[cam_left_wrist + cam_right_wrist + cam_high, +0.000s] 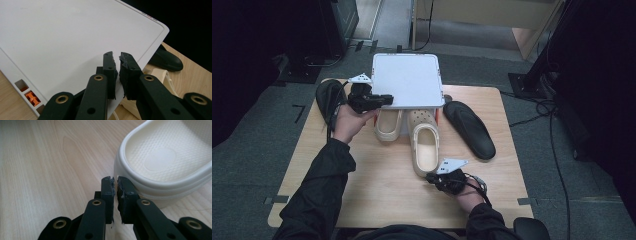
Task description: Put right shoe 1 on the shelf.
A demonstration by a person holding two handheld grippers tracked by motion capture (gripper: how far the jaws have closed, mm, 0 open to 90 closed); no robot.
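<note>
A white flat lid [407, 80] of a box stands raised at the table's far middle, and its front edge overhangs the toes of two cream clogs. My left gripper [387, 98] is shut on the lid's front left edge; in the left gripper view the jaws [118, 58] pinch that edge of the lid [75, 37]. One cream clog [425, 145] points away from me, and the other clog [388, 125] lies to its left. My right gripper [430, 177] rests shut and empty on the table, just beside the nearer clog's heel [162, 170].
A black slipper [469, 129] lies right of the clogs and another black slipper [328, 97] lies at the far left, behind my left hand. An orange latch [31, 97] sits in the lid's rim. The wooden table [377, 190] has bare room near me.
</note>
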